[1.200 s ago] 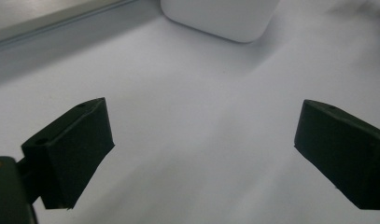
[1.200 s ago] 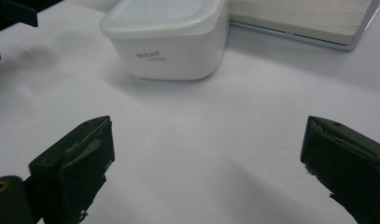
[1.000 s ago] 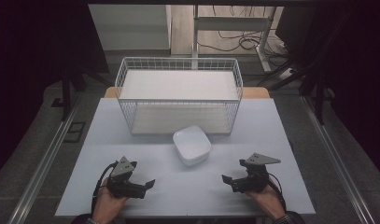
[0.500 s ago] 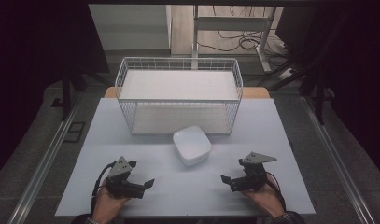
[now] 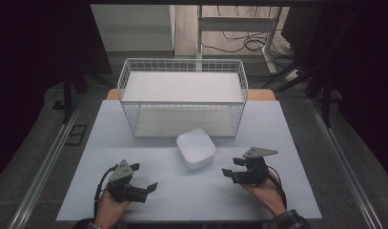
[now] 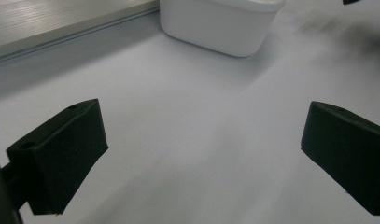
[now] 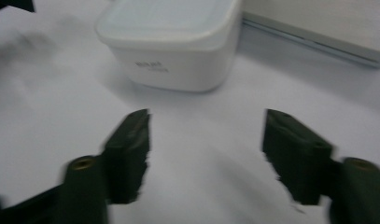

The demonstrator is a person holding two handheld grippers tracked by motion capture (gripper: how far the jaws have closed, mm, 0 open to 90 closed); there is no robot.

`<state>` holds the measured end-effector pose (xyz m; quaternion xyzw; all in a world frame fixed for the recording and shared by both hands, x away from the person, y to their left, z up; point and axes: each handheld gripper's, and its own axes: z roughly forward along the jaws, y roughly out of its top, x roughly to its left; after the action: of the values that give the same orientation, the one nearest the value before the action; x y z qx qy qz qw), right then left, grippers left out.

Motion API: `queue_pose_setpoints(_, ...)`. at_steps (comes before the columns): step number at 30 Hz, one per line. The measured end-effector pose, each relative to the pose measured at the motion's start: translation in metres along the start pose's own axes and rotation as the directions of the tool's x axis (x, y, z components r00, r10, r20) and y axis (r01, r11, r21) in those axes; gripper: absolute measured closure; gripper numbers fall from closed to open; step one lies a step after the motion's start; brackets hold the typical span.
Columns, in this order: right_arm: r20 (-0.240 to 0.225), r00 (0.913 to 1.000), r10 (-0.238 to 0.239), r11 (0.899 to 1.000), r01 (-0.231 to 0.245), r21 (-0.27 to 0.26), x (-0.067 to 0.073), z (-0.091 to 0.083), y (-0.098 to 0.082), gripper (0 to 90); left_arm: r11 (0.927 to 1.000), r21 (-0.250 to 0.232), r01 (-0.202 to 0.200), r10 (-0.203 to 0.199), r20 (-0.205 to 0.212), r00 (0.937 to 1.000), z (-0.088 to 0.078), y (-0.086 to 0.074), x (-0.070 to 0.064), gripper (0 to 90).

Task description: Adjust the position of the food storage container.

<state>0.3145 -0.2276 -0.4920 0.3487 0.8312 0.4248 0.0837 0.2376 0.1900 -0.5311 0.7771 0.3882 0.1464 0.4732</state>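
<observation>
The white bowl [image 5: 196,148] sits on the tabletop [image 5: 148,191] before the wire basket [image 5: 182,98]. Left gripper [image 5: 151,187] gapes empty; right gripper [image 5: 226,171], blurred, has been closing its fingers, seemingly on nothing.

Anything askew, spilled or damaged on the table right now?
Nothing stands out. The white lidded container sits flat, turned slightly off square to the wire basket behind it. Nothing spilled or broken. The left gripper and right gripper are both empty.
</observation>
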Motion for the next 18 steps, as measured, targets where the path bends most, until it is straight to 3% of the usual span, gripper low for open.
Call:
queue_pose_setpoints(9, -0.014, 0.9942, -0.107, 0.994, 0.107, 0.006, 0.008, 0.021, 0.035, 87.0, 0.9996, 0.027, -0.004, 0.004, -0.019, 0.9998, 0.003, -0.001, 0.000, 0.2)
queue_pose_setpoints(18, -0.041, 0.9898, -0.136, 0.991, 0.136, -0.012, 0.025, 0.063, 0.073, 89.0, 0.9995, 0.030, -0.007, 0.007, -0.020, 0.9998, 0.003, -0.001, -0.001, 0.6)
